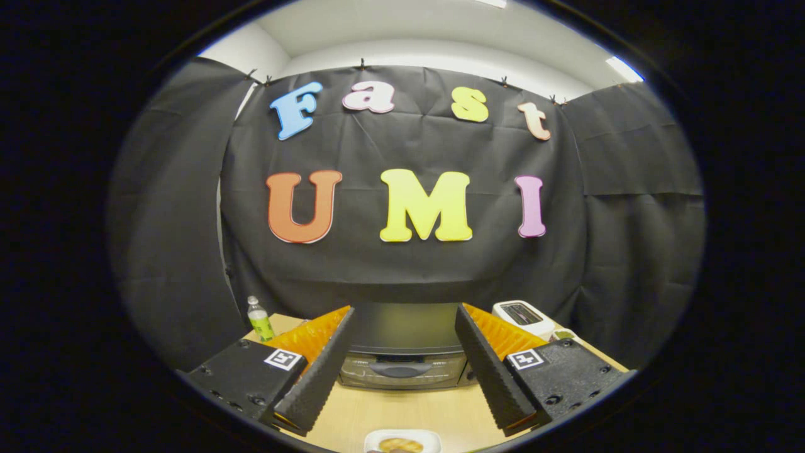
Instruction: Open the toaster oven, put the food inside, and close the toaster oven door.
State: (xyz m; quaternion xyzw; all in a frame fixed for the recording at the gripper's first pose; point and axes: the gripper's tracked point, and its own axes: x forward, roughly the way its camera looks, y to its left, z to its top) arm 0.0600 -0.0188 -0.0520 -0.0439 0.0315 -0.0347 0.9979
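The task stands at its first step: the toaster oven (pixel 402 362) sits shut on the table (pixel 409 412), its dark handle (pixel 400 369) lying across the top of the glass door. The gripper (pixel 402 362) hangs above the table with its jaws spread wide and holding nothing. The oven lies beyond the jaws, framed in the gap between them and apart from both. The food (pixel 400 445) waits on a white plate (pixel 427 436) on the near side, below the jaws. The next move likely calls for dropping lower and going forward to catch the handle, then pulling the door down. A green bottle (pixel 259 319) stands far left; a white toaster (pixel 523 316) far right.
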